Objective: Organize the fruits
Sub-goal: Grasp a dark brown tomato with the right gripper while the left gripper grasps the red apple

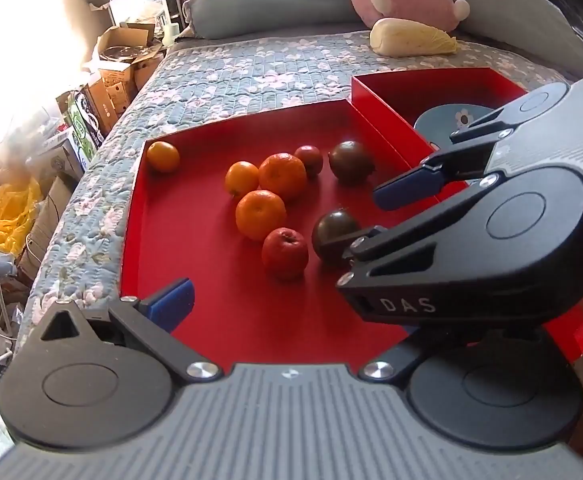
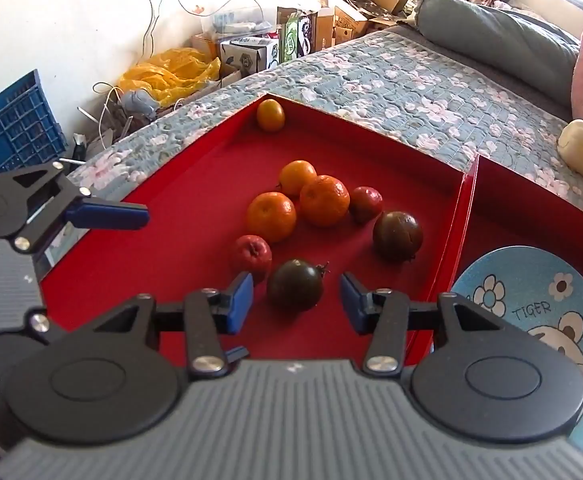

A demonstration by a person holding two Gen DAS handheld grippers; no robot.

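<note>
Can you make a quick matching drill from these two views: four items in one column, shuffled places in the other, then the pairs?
Items
1. lone orange
2. dark tomato
3. blue plate
4. pale cabbage

Places
A. on the quilt, outside the red trays
B. between the open right gripper's fingers, not yet clamped
C. far corner of the big red tray
D. inside the smaller red tray

Pairs: 1-C, 2-B, 3-D, 4-A
</note>
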